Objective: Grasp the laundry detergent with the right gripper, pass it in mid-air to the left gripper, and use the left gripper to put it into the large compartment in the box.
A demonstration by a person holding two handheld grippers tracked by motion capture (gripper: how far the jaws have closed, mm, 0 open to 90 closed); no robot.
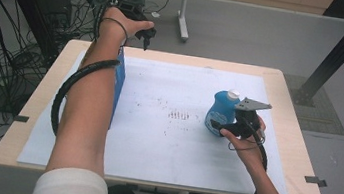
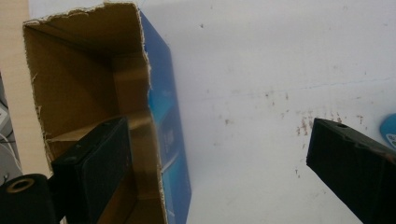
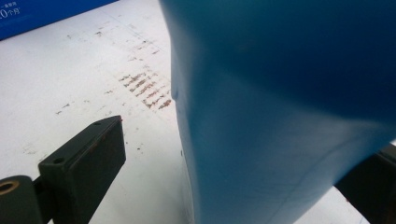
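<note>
The person's left forearm reaches far forward along the left side of the high view, a black cable spiralling around it, and the left hand (image 1: 122, 22) holds the left gripper (image 1: 145, 37) with its tips pointing down. In the left gripper view its two black jaws stand wide apart. The right forearm comes in from the lower right, and the right hand (image 1: 247, 142) grips the right gripper (image 1: 221, 126), whose jaws are spread, pointing left.
</note>
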